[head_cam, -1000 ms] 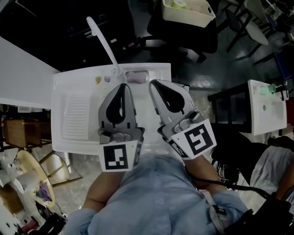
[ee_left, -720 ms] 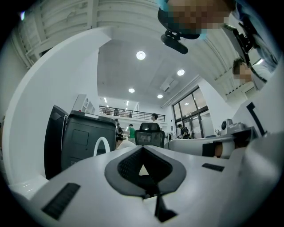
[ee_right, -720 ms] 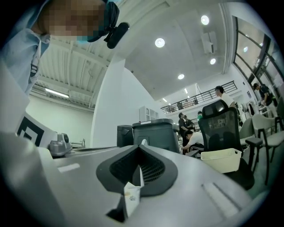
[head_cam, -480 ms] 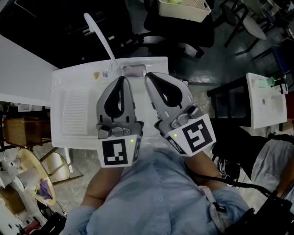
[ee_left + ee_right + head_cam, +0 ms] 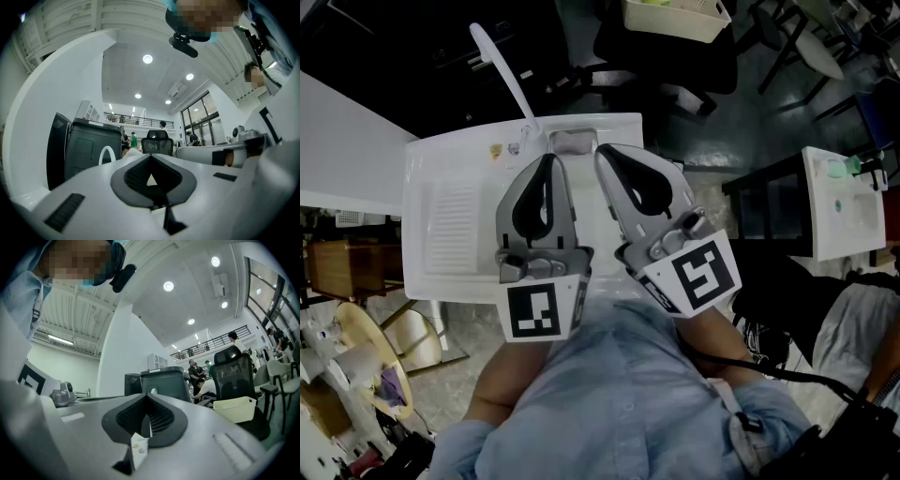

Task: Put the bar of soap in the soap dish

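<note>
A white sink unit [image 5: 427,178] lies below me in the head view. At the middle of its back rim is a small recessed soap dish [image 5: 574,142] holding a pale pinkish bar. Both grippers hover side by side over the basin, pointing away from me. My left gripper [image 5: 548,161] is shut and empty, its tip just short of the dish. Beside it, my right gripper [image 5: 604,152] is also shut. In the left gripper view, that gripper [image 5: 151,180] shows its jaws meeting. The right gripper [image 5: 146,425] has a small white tag at its seam.
A long white faucet [image 5: 502,75] rises from the back rim, left of the dish. A ribbed drainboard [image 5: 450,230] fills the sink's left part. A cream basket [image 5: 675,21] on a dark chair stands beyond. Another white unit [image 5: 844,216] is at the right.
</note>
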Demonstrator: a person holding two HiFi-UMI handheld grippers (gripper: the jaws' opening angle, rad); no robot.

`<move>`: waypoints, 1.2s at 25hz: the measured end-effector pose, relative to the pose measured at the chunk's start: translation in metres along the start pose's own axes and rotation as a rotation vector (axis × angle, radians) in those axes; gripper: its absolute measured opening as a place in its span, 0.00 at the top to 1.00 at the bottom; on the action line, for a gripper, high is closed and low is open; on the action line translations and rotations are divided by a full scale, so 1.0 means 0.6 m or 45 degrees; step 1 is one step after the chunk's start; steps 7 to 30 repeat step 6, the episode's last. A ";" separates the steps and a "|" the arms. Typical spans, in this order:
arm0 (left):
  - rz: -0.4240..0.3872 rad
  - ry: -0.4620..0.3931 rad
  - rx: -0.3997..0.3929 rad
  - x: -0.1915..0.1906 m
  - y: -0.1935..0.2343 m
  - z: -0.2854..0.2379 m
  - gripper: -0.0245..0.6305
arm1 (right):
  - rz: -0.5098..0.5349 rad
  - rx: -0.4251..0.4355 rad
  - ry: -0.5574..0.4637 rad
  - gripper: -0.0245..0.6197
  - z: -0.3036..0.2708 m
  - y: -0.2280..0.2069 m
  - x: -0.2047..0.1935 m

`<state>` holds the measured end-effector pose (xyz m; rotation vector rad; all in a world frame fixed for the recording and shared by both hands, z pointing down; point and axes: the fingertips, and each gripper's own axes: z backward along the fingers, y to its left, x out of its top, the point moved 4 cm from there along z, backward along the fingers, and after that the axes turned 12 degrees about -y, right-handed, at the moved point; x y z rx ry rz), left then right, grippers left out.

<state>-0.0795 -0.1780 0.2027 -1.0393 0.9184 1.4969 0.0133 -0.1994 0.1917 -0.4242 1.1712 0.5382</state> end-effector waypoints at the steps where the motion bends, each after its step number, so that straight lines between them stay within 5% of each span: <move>1: 0.000 0.002 0.000 -0.001 0.000 0.000 0.95 | 0.000 0.000 0.002 0.96 0.000 -0.001 -0.002; 30: 0.002 0.002 -0.005 -0.007 0.004 -0.007 0.95 | 0.000 -0.001 0.008 0.96 -0.005 -0.006 -0.010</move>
